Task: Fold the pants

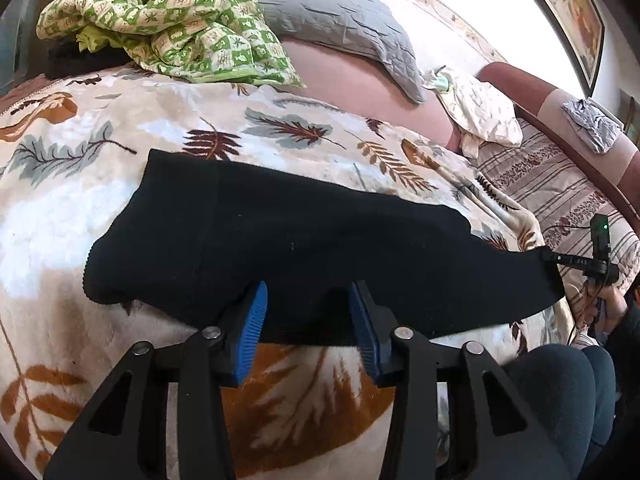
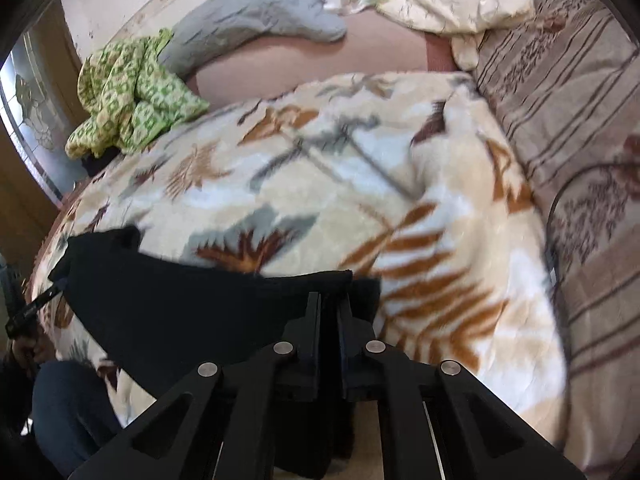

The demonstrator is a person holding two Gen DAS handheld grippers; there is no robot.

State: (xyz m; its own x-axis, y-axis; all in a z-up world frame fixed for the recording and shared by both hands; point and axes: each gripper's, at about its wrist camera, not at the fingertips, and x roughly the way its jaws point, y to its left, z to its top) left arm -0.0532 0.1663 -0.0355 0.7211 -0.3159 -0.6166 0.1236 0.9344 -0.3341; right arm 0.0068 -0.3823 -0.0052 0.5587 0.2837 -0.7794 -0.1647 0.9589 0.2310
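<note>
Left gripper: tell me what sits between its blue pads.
In the left wrist view, the left gripper stands open; only the near edge of the black pants lies between its blue pads.

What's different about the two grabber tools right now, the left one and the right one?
The left gripper stands open, blue pads apart beside the black pants' near edge; the right gripper is shut on the pants. The left grips nothing, while the right pinches one end of the fabric. The left's pads show blue; the right's are hidden. Both are black, over the leaf-patterned blanket.
</note>
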